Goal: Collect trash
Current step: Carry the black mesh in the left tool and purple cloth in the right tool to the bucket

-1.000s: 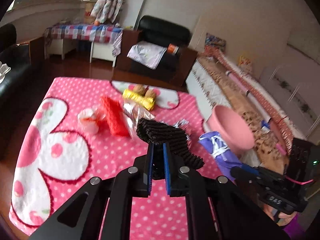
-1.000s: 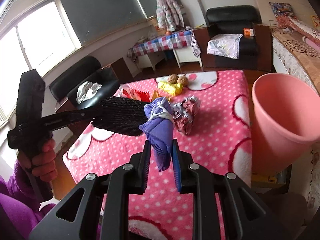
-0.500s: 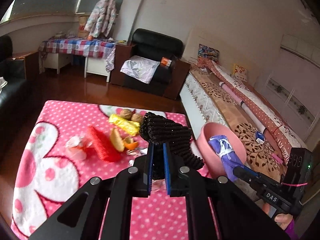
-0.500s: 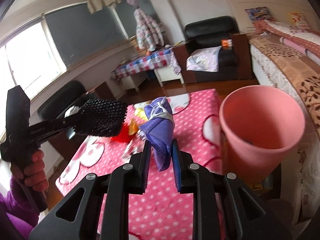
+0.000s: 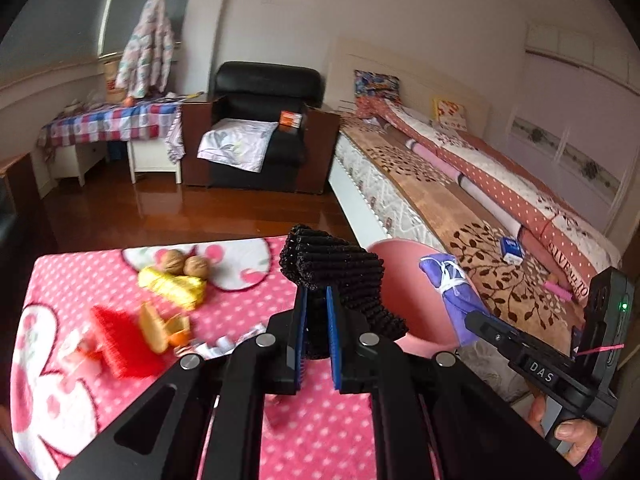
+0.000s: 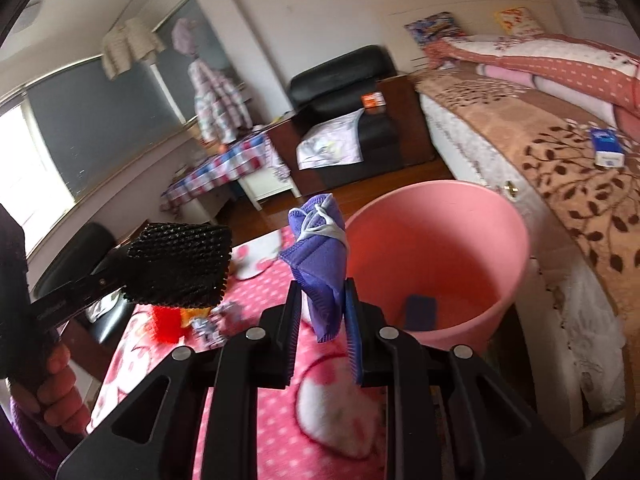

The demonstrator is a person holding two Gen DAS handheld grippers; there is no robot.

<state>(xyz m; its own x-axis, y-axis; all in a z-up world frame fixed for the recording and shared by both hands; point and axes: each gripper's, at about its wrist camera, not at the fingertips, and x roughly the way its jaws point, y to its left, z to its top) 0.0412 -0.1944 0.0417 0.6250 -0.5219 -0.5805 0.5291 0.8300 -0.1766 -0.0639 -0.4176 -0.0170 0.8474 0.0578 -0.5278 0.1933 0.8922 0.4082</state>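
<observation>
Trash is what both our grippers carry: our left gripper (image 5: 317, 330) is clamped tight on a black, ridged foam-net sleeve (image 5: 336, 270), and our right gripper (image 6: 322, 312) pinches a folded purple face mask with white ear loops (image 6: 320, 254) by its lower edge, so the mask stands up above the jaws. We hold each piece high and clear of the pink polka-dot tablecloth (image 5: 80, 280), probably so that nothing drags across what lies there. Just ahead of the right gripper is the round pink plastic bin (image 6: 516, 264), beside the table's edge near the bed (image 6: 560, 160); its mouth faces up and something dark (image 6: 420, 312) already lies inside. We judge the mask is nearly over the rim, with the sleeve close behind. On the cloth wait a yellow wrapper (image 5: 172, 286), two walnuts (image 5: 184, 266), orange peel (image 5: 164, 326), a red foam net (image 5: 116, 340) and a crumpled silver wrapper (image 6: 212, 326).
</observation>
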